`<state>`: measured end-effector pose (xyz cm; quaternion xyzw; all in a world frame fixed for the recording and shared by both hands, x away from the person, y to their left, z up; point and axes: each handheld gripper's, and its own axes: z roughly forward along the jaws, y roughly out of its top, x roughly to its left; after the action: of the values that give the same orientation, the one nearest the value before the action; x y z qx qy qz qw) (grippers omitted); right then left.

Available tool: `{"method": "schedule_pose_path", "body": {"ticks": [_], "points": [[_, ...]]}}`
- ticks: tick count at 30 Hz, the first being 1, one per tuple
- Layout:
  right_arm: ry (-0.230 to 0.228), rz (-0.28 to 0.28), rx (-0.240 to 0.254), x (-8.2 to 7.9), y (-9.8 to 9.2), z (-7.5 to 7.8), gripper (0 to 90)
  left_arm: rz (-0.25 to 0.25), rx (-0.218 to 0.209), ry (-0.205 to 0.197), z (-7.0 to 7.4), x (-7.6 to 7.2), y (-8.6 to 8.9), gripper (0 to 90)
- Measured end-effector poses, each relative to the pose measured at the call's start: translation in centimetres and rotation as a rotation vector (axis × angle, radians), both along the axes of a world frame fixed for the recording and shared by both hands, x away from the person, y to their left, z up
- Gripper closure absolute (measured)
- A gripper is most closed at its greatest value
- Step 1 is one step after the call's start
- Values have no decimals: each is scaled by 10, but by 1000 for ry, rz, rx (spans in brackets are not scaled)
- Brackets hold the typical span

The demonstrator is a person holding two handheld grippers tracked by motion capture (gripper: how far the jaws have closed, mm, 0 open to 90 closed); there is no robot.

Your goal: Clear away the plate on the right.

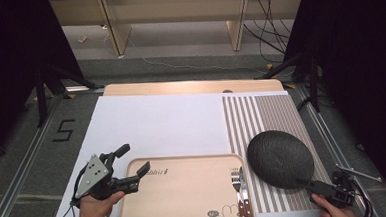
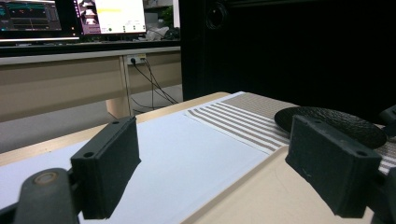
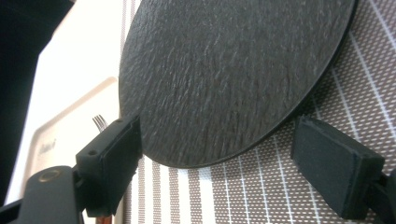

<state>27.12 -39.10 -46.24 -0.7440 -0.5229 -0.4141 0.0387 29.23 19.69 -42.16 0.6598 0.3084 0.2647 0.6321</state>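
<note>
The high view looks down on a pale wooden table (image 1: 190, 86) covered by a white mat (image 1: 157, 125), with a brown-and-white striped placemat (image 1: 261, 115) to the right of it and grey carpet, cables and light wooden furniture legs beyond. A beige tray (image 1: 185, 199) lies on the near part of the white mat; small writing near the tray's far rim is too blurred to read, and a printed rabbit figure sits at the tray's near right corner. A fork (image 1: 236, 186) and a knife (image 1: 244, 188) lie side by side on the tray's right edge. Just right of the tray, on the striped placemat, rests the round black slate plate (image 1: 279, 158). A black "5" is marked on the floor left of the tray. The left gripper (image 1: 134, 164) hangs over the tray's left corner, jaws spread and empty; the right gripper (image 1: 310, 183) reaches at the plate's near rim. The left gripper view has the two pads well apart with nothing between, the tray's corner under them, the slate plate (image 2: 331, 122) right of the tray, and lit monitors on a desk beyond. The right gripper view puts the slate plate (image 3: 233, 70) right ahead on the stripes, the jaws spread wide on either side of its near rim, released and not clamping it; the fork tines (image 3: 99, 122) peek left of the plate.
</note>
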Motion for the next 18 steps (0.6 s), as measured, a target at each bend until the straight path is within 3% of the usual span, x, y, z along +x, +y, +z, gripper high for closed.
{"method": "schedule_pose_path", "body": {"ticks": [5, 8, 10, 11, 18], "points": [[-18, 6, 13, -1, -3, -4, 182, -1, 1, 0, 0, 0, 0, 163], [-10, 0, 52, 0, -2, -5, 189, 0, 0, 1, 0, 0, 0, 163], [-4, 12, 50, 0, -3, -7, 192, -1, 1, -1, 0, 0, 0, 163], [9, -13, 79, 1, -1, -7, 195, -1, 2, -1, 0, 0, 0, 163], [12, -33, 146, 2, -1, -10, 210, -1, 1, 0, 0, 0, -1, 163]]}}
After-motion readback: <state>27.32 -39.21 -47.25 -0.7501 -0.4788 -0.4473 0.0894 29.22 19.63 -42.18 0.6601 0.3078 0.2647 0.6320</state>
